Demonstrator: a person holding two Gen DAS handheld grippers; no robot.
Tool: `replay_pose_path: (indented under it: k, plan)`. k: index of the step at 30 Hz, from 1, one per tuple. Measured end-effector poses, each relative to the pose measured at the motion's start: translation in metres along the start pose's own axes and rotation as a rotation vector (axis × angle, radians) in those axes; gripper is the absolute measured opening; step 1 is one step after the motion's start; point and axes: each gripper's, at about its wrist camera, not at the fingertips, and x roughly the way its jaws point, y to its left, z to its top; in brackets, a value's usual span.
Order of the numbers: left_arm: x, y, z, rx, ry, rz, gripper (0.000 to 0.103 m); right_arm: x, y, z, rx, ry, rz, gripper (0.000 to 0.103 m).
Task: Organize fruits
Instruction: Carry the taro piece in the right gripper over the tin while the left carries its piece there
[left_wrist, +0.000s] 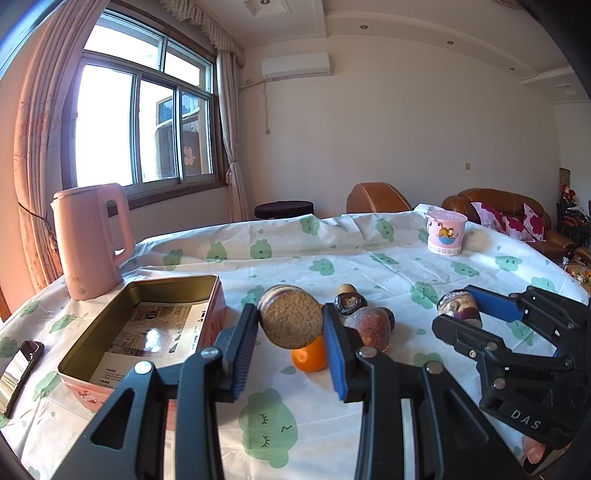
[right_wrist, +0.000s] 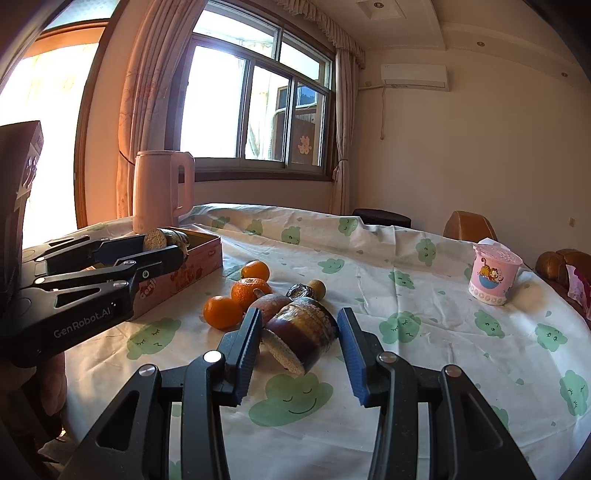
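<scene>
Sunny living room, big window with pinkish curtains, and a table under a white cloth (left_wrist: 332, 258) printed with green smiley clouds.

The left gripper (left_wrist: 290, 332) is up off the cloth, pointing across the table, its blue pads pinched on a cut purple fruit half (left_wrist: 290, 319), grainy cut face toward its camera. From the right wrist view it hangs right at the near end of the pink tin box (right_wrist: 192, 266), over the rim. The tin is open, gold inside, with a printed sheet lying on the bottom.

The right gripper (right_wrist: 299, 345) comes in low over the cloth beside the fruit pile. Its fingers are spread either side of a second purple fruit half (right_wrist: 301, 338); I can't tell for sure whether the pads are actually touching it.

Just past that sit three oranges (right_wrist: 251, 290) bunched together, a brownish round fruit (right_wrist: 271, 304), a dark wrinkled one (right_wrist: 299, 291) and a small yellowish one (right_wrist: 317, 288).

Further out: a pink kettle (left_wrist: 90, 240) behind the tin, a black phone (left_wrist: 18, 373) at the table's left edge, and a pink cartoon cup (right_wrist: 493, 275) well apart on the far right.
</scene>
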Motion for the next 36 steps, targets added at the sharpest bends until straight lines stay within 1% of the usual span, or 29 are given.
replay_pose_path:
  k: [11, 18, 23, 30, 36]
  plan:
    - [-0.004, 0.008, 0.005, -0.002, -0.020, 0.048, 0.037, 0.000, -0.003, 0.007, 0.022, -0.004, 0.030, 0.044]
    - [-0.008, 0.020, 0.011, -0.007, -0.030, 0.101, 0.037, -0.001, 0.003, 0.021, 0.002, -0.016, 0.048, 0.044]
    - [-0.009, 0.030, 0.016, -0.015, -0.026, 0.123, 0.037, 0.003, 0.007, 0.031, -0.010, -0.020, 0.066, 0.044]
    - [-0.007, 0.046, 0.020, -0.015, -0.016, 0.152, 0.037, 0.011, 0.020, 0.050, -0.046, -0.027, 0.095, 0.044]
    - [-0.004, 0.063, 0.022, -0.021, -0.005, 0.178, 0.037, 0.020, 0.039, 0.069, -0.095, -0.036, 0.124, 0.044]
